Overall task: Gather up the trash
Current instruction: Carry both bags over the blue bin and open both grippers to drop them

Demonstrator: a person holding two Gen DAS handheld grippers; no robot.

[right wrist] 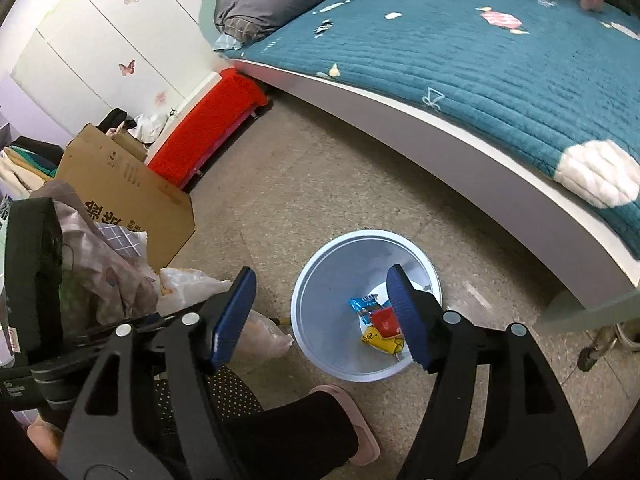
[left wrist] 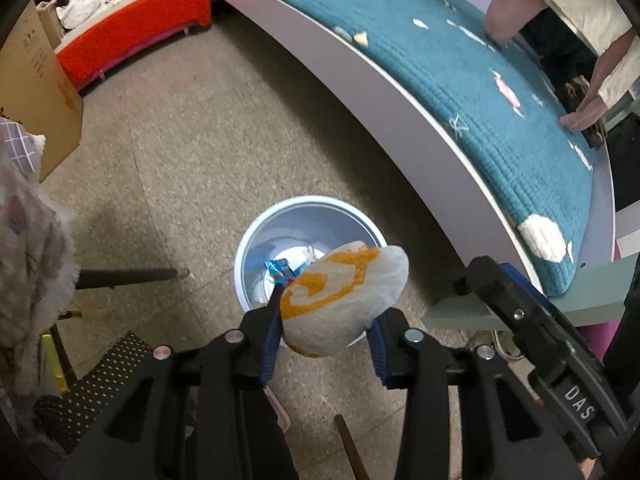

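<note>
Left gripper (left wrist: 326,326) clenched on plastic bag (left wrist: 344,300), dangled over bin (left wrist: 256,240) for dropping; right gripper (right wrist: 320,316) spread, empty.

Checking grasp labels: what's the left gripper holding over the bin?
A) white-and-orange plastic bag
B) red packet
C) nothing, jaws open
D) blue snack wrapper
A: the left gripper is shut on the white-and-orange plastic bag, held above the trash bin; the right gripper is open and empty.
</note>
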